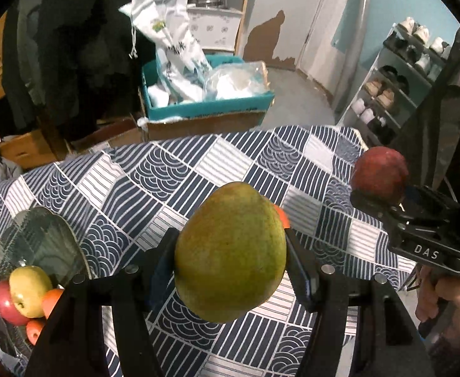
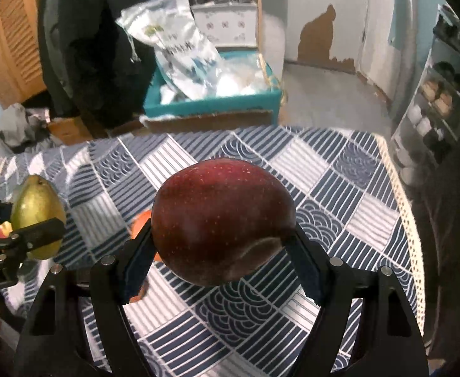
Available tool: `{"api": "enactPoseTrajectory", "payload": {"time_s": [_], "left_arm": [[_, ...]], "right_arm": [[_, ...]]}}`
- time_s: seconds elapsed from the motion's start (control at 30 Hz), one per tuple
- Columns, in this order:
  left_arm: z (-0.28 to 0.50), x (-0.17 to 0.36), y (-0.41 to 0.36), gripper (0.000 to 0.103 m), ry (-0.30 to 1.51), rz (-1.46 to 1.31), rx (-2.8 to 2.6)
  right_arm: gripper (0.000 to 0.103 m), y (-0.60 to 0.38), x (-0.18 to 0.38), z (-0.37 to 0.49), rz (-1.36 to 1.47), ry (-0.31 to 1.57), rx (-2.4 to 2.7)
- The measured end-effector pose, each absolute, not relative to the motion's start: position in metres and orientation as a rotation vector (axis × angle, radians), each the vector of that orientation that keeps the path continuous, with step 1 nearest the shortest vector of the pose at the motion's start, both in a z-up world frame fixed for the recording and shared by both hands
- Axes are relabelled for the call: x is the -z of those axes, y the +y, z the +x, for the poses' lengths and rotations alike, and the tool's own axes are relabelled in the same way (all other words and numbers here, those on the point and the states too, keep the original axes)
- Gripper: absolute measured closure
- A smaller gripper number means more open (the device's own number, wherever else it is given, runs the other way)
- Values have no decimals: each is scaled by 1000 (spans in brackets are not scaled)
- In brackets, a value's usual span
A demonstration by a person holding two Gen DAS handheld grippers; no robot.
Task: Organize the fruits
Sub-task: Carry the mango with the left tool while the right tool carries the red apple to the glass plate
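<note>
Both hands are loaded and up in the air! The left gripper (image 1: 231, 251) is clenched on a green pear (image 1: 230, 251), held above the patterned tablecloth (image 1: 173, 169). The right gripper (image 2: 220, 248) is clamped on a dark red apple (image 2: 222, 220), over at three o'clock in the left view. Down at eight o'clock there, the glass bowl (image 1: 41, 238) already holds a yellow apple (image 1: 28, 289), a red one and some orange fruit, so the sorting looks well under way. An orange fruit (image 2: 140, 220) peeks out behind the apple, still on the cloth. My read: two drops to make, then at least that one left
</note>
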State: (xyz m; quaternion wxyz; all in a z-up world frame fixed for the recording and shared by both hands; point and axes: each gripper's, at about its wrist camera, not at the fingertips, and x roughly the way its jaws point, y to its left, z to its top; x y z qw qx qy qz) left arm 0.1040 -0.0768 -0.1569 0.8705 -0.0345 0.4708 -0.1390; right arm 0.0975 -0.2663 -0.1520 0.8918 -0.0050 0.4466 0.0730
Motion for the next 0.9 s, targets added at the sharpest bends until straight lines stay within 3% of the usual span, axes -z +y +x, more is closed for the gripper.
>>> {"api": "enactPoseTrajectory", "payload": {"time_s": [0.9], "left_arm": [[51,79,-44,37,832,-101,289]], "right_arm": [[23,-234,54,49,-30,751,-240]]}}
